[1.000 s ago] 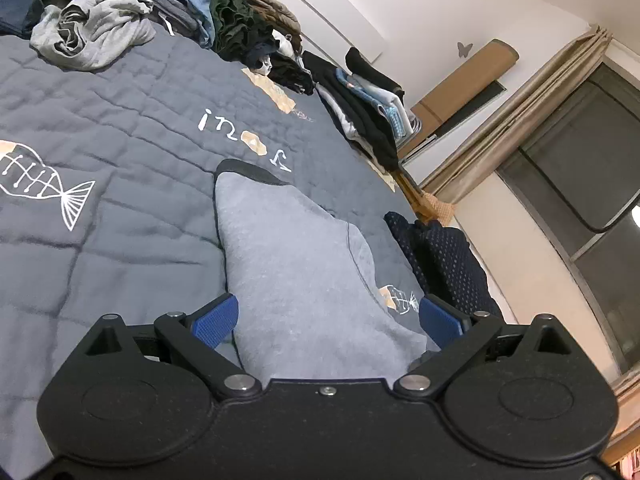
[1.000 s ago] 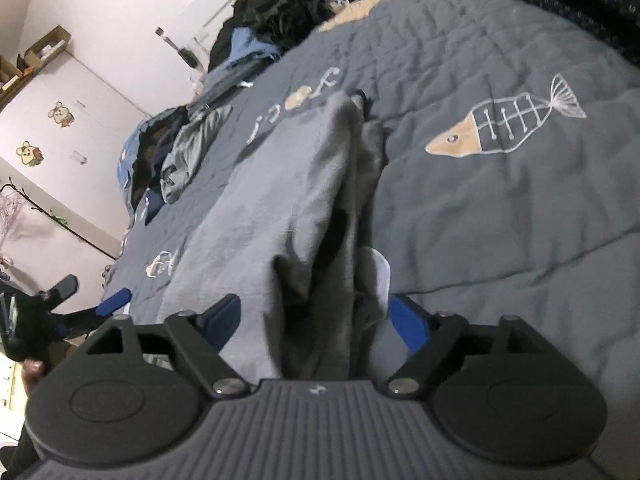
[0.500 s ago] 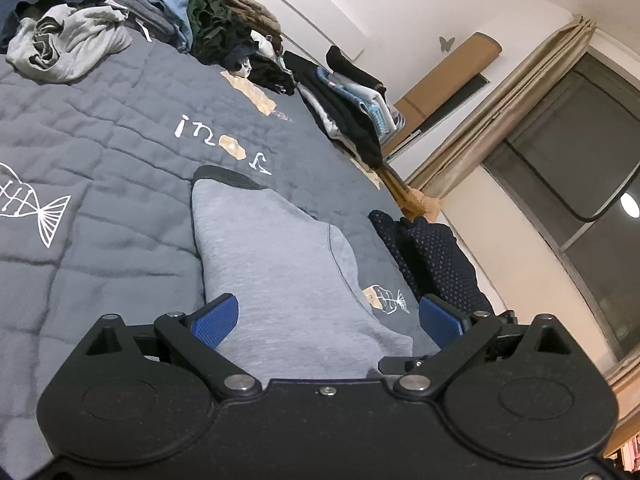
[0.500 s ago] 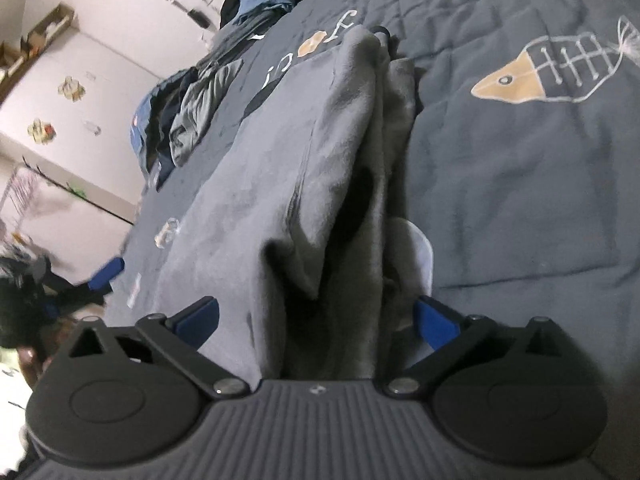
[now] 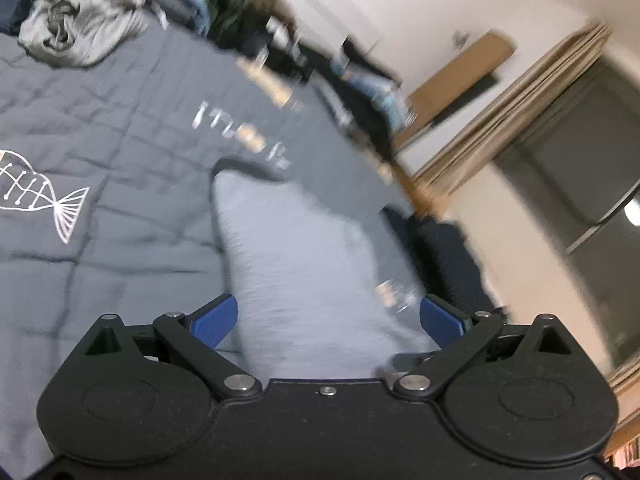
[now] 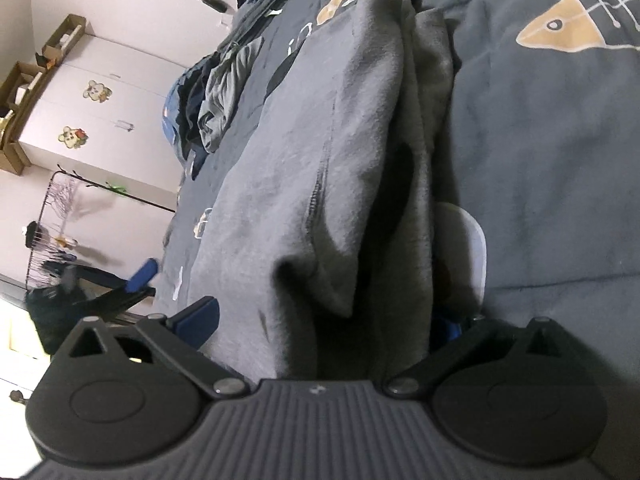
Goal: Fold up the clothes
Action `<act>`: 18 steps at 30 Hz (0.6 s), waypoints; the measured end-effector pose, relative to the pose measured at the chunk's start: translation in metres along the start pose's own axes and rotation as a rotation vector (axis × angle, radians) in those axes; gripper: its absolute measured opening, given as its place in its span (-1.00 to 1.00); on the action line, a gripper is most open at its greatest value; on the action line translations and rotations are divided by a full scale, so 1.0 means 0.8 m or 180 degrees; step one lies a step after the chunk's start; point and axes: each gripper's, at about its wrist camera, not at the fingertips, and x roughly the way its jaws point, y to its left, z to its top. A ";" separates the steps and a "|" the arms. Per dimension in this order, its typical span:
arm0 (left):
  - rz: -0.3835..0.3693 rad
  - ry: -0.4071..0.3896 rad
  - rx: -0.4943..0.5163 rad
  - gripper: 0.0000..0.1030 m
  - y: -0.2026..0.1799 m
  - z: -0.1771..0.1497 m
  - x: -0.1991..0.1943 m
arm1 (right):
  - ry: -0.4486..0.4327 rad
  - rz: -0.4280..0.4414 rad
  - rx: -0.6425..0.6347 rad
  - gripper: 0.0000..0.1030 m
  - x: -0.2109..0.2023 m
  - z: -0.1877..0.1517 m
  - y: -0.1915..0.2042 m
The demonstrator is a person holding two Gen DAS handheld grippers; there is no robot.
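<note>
Grey sweatshirt [image 5: 304,264] lay on the fish-print quilt [image 5: 100,216], running from 6 toward 12 o'clock in both views. Left hand-held gripper [image 5: 326,320] stood spread, pads either side of the cloth, gripping nothing. Right hand-held gripper [image 6: 324,320] likewise wide, bunched folds [image 6: 404,152] rising between its pads. Judged best: close on the hem's full thickness, lift both ends level, keep layers aligned. Unfolded pile [image 5: 76,36] at 11 o'clock.
</note>
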 end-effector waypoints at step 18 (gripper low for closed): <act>0.0147 0.0685 -0.0115 0.89 0.100 0.109 0.188 | -0.0079 -0.0046 -0.0076 1.00 0.005 0.001 0.004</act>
